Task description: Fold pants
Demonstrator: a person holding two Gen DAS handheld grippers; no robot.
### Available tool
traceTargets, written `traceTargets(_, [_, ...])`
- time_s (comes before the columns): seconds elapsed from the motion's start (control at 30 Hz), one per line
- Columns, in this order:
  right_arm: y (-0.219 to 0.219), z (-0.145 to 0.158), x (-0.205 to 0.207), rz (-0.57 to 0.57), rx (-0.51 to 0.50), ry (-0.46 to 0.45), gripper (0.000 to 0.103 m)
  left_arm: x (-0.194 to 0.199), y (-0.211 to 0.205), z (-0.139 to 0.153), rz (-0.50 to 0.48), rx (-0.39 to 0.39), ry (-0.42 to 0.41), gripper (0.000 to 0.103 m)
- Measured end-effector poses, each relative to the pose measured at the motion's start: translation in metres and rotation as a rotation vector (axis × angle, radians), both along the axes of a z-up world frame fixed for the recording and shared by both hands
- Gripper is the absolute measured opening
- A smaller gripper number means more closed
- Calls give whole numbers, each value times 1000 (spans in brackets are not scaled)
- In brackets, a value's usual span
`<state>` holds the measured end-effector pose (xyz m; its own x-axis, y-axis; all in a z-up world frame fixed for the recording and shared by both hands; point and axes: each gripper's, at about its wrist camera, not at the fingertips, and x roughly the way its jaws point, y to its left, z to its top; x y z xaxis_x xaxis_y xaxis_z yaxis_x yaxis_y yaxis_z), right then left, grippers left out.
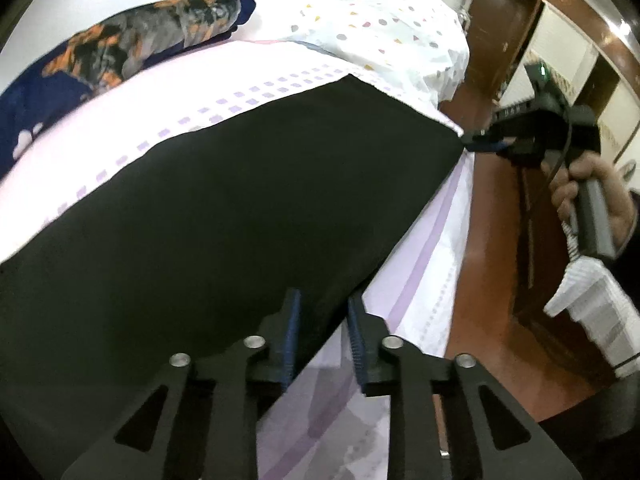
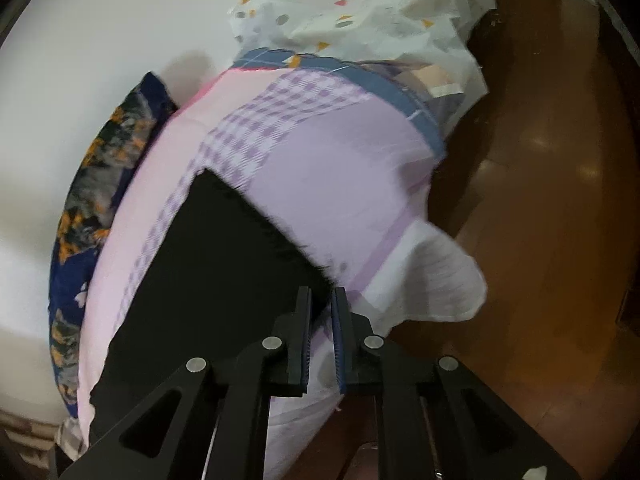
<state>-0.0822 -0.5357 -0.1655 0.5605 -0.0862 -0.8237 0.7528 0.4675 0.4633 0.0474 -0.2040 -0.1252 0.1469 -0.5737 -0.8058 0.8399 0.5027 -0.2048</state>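
Observation:
Black pants (image 1: 240, 200) lie flat along the near side of a bed with a pink and lilac sheet (image 1: 160, 92). My left gripper (image 1: 325, 320) stands open at the pants' near edge, with black cloth showing in the gap between its blue pads. The pads do not press on it. In the right wrist view the pants (image 2: 208, 260) end in a corner right at my right gripper (image 2: 322, 312). Its jaws stand a narrow gap apart, and the sheet (image 2: 340, 180) shows through that gap. The left wrist view shows the right gripper (image 1: 482, 143) at the pants' far corner, held by a hand (image 1: 572, 184).
A dark floral pillow (image 1: 132, 40) lies against the white wall behind the bed. White cloth with coloured dots (image 1: 392, 28) is heaped at the bed's far end. Brown glossy floor (image 2: 540, 200) runs along the bed's open side. A white ribbed sleeve (image 1: 592, 308) is at the right.

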Motion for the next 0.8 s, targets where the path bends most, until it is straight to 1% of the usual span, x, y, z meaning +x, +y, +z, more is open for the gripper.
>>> traceTargets(0.07, [-3, 1, -4, -7, 0, 0, 12, 3, 3, 5, 20, -15, 10, 36])
traceTargets(0.2, [-6, 16, -6, -28, -44, 1, 13, 14, 23, 22, 83, -82, 11, 40])
traceTargets(0.3, [0, 35, 6, 6, -90, -25, 13, 31, 49, 35, 186, -109, -15, 42])
traceTargets(0.33, [5, 43, 14, 37, -108, -38, 15, 38, 60, 38, 228, -113, -27, 43])
traceTargets(0.4, [20, 55, 34, 116, -124, -65, 19, 55, 87, 42, 332, -112, -54, 44])
traceTargets(0.47, [41, 65, 60, 222, -136, -87, 24, 69, 115, 44, 439, -90, -86, 44])
traceTargets(0.5, [58, 70, 80, 300, -139, -96, 27, 76, 132, 45, 495, -80, -99, 44])
traceTargets(0.6, [105, 76, 123, 487, -152, -108, 29, 88, 172, 47, 613, -47, -143, 44])
traceTargets(0.63, [129, 78, 145, 580, -154, -107, 29, 91, 188, 48, 651, -42, -155, 45])
traceTargets(0.7, [164, 78, 172, 698, -147, -113, 30, 94, 211, 44, 705, -29, -162, 45])
traceTargets(0.77, [206, 76, 206, 847, -114, -111, 34, 93, 234, 40, 751, -25, -161, 45])
traceTargets(0.8, [223, 74, 218, 900, -94, -114, 38, 93, 244, 38, 773, -22, -159, 45])
